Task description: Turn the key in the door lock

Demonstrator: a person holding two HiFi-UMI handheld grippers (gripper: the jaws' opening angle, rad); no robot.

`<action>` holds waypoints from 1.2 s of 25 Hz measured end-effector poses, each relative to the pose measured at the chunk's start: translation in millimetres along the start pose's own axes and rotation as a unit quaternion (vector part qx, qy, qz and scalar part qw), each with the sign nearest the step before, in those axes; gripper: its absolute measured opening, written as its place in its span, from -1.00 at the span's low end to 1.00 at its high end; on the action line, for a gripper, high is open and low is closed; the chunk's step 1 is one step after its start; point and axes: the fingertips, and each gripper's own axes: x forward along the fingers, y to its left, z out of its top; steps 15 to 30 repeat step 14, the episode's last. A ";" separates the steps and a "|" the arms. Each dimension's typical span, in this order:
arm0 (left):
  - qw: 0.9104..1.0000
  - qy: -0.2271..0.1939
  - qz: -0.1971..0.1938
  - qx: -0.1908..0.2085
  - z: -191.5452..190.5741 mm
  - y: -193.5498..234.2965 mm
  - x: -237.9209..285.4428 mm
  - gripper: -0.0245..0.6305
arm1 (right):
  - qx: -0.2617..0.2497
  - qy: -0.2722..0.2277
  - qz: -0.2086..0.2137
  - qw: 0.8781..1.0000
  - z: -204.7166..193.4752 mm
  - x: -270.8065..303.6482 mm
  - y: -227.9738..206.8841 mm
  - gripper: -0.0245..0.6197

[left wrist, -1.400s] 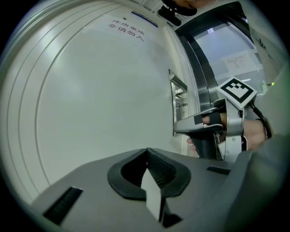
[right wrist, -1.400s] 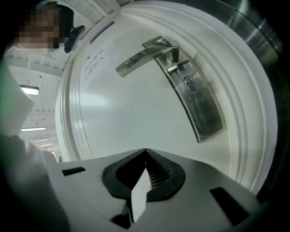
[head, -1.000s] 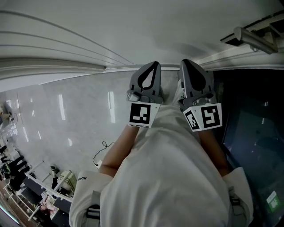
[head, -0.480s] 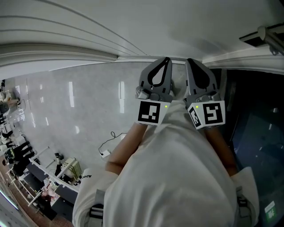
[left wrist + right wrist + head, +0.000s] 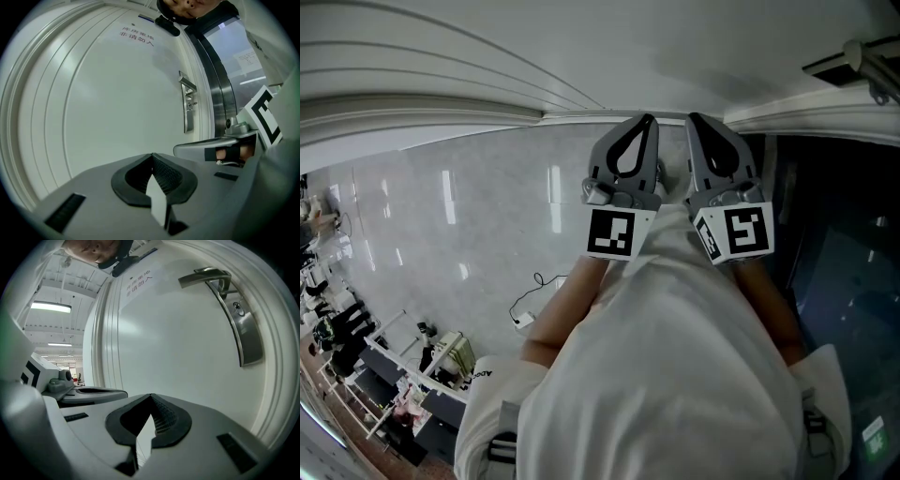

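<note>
Facing the door lock with both grippers pressed together on nothing.

Holding the left gripper [image 5: 648, 120] and right gripper [image 5: 692, 118] side by side before the white door [image 5: 178, 357], each shut tip to tip and empty in its own view. Seen from the right gripper's tips: handle [image 5: 206, 276] at 1 o'clock, lock plate [image 5: 246, 333] below it, keyhole [image 5: 239, 308] between 1 and 2 o'clock, well apart from the gripper. Cannot tell whether a key sits in it. Fits equally an approach to the lock or a drawing-back after a turn. For any fresh grip there: lift toward that keyhole, spread the gripper, pinch the key's head squarely, then twist without slipping.
</note>
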 end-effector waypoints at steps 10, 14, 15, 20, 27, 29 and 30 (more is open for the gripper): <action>1.000 0.006 0.000 -0.006 -5.6 0.8 -3.6 -0.90 | -0.010 0.005 -0.008 1.000 -4.9 -3.1 3.0 -0.91; 1.000 0.004 0.002 -0.009 -5.6 1.3 -5.4 -0.90 | -0.011 0.009 -0.009 1.000 -7.4 -3.8 4.8 -0.91; 1.000 0.004 0.002 -0.009 -5.6 1.3 -5.4 -0.90 | -0.011 0.009 -0.009 1.000 -7.4 -3.8 4.8 -0.91; 1.000 0.004 0.002 -0.009 -5.6 1.3 -5.4 -0.90 | -0.011 0.009 -0.009 1.000 -7.4 -3.8 4.8 -0.91; 1.000 0.004 0.002 -0.009 -5.6 1.3 -5.4 -0.90 | -0.011 0.009 -0.009 1.000 -7.4 -3.8 4.8 -0.91; 1.000 0.004 0.002 -0.009 -5.6 1.3 -5.4 -0.90 | -0.011 0.009 -0.009 1.000 -7.4 -3.8 4.8 -0.91; 1.000 0.004 0.002 -0.009 -5.6 1.3 -5.4 -0.90 | -0.011 0.009 -0.009 1.000 -7.4 -3.8 4.8 -0.91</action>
